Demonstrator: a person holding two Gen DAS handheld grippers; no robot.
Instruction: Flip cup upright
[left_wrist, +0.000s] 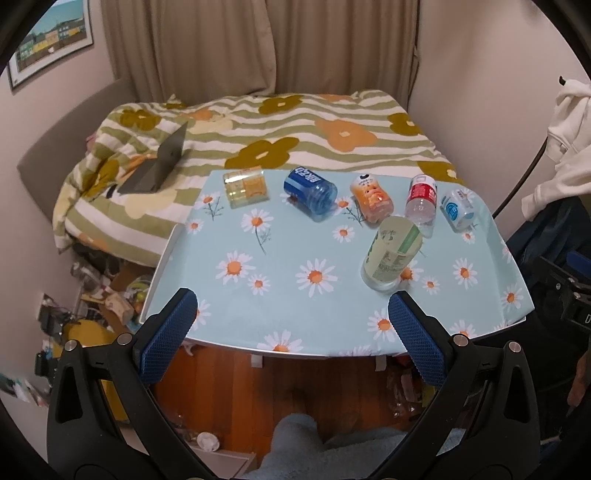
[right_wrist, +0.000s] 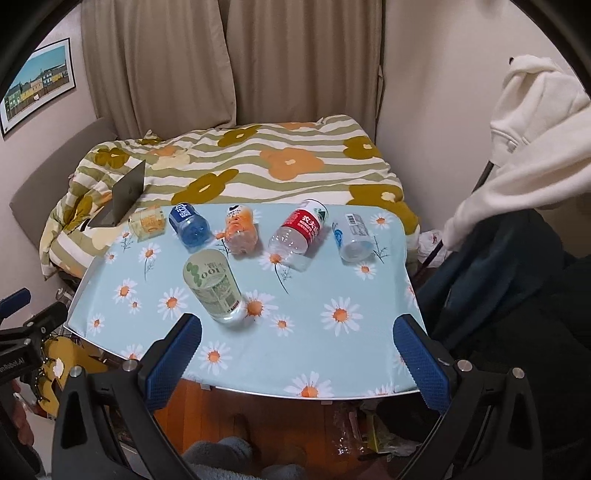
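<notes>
Meanwhile, clear green-labelled plastic cup (left_wrist: 392, 254) (right_wrist: 214, 285) stands inverted on glossy daisy-print table (left_wrist: 295, 332) (right_wrist: 332, 354).

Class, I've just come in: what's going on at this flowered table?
Nothing is being handled yet. Both tools, left and right, hang open at the near edge of the table. Six cut-bottle cups are on it; the green-labelled cup stands mouth-down nearest, and five others lie along the far edge.

Green-labelled cup (right_wrist: 214, 282): "100" printed upside down, near the table's front edge.
Left gripper body (right_wrist: 14, 363), at left margin: partial lettering "nRobot.AI".
Other cups' labels: characters too blurred to read.
</notes>
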